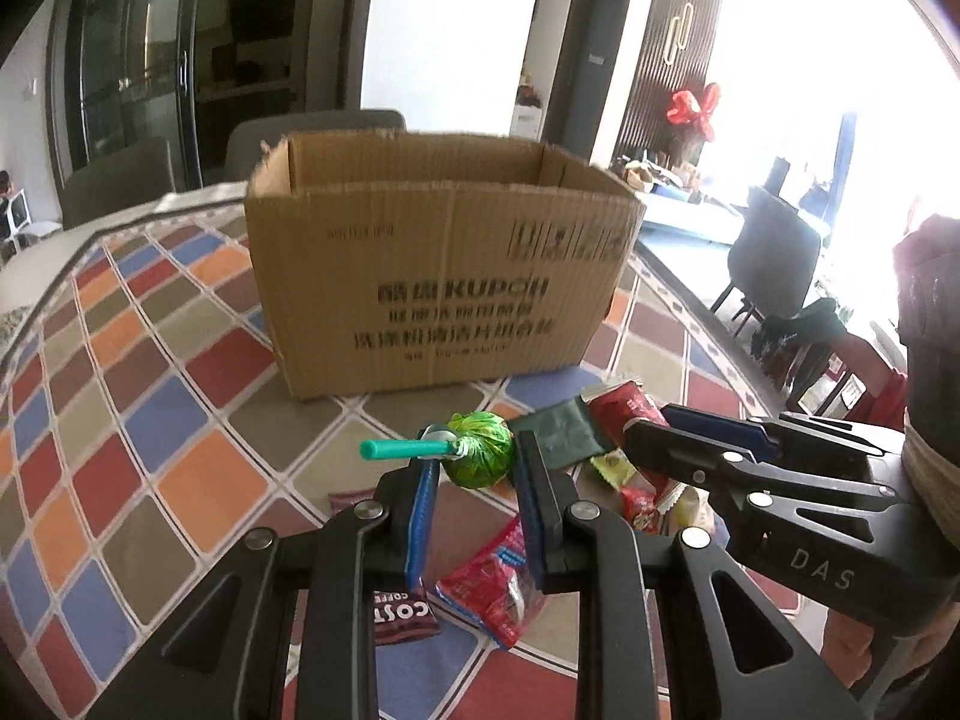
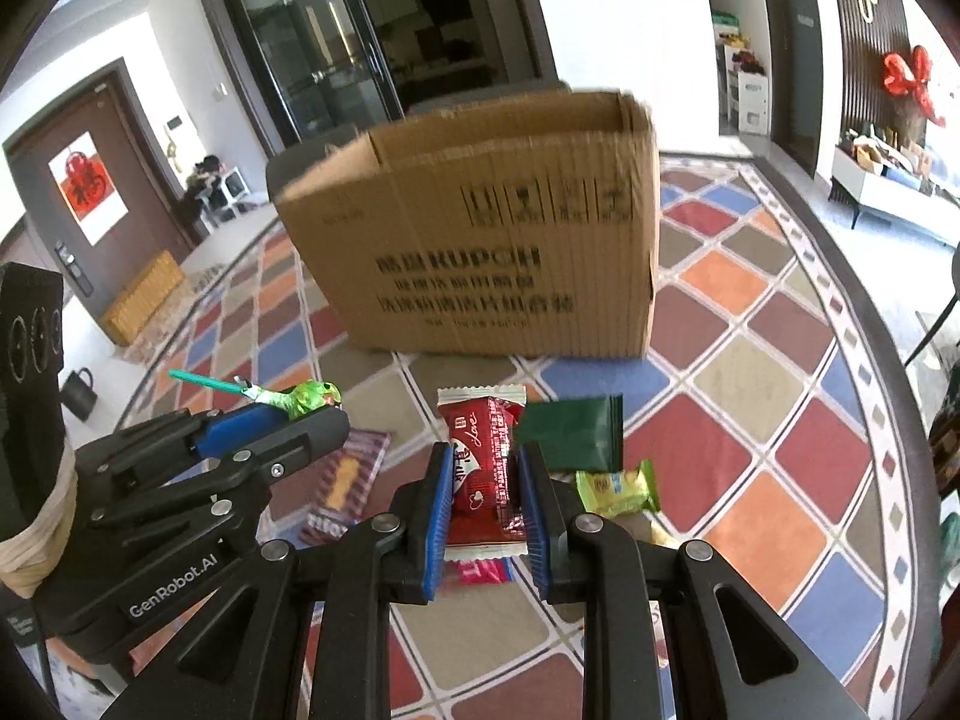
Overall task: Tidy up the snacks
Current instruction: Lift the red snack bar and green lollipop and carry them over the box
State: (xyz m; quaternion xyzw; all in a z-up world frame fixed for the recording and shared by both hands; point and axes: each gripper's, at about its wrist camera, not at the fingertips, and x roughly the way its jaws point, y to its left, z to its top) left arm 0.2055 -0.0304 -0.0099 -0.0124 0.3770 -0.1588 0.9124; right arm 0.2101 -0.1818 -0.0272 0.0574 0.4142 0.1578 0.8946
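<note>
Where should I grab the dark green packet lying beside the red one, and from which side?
Take the dark green packet across its flat body, coming from above with jaws spanning its two long edges. It lies flat on the tablecloth, its right side free; the yellow-green snack crowds its near corner, so grip toward the far end.

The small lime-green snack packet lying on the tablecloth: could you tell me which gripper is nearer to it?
Right. The right gripper hangs just beside the lime-green packet; the left gripper sits farther away, beyond it.
</note>
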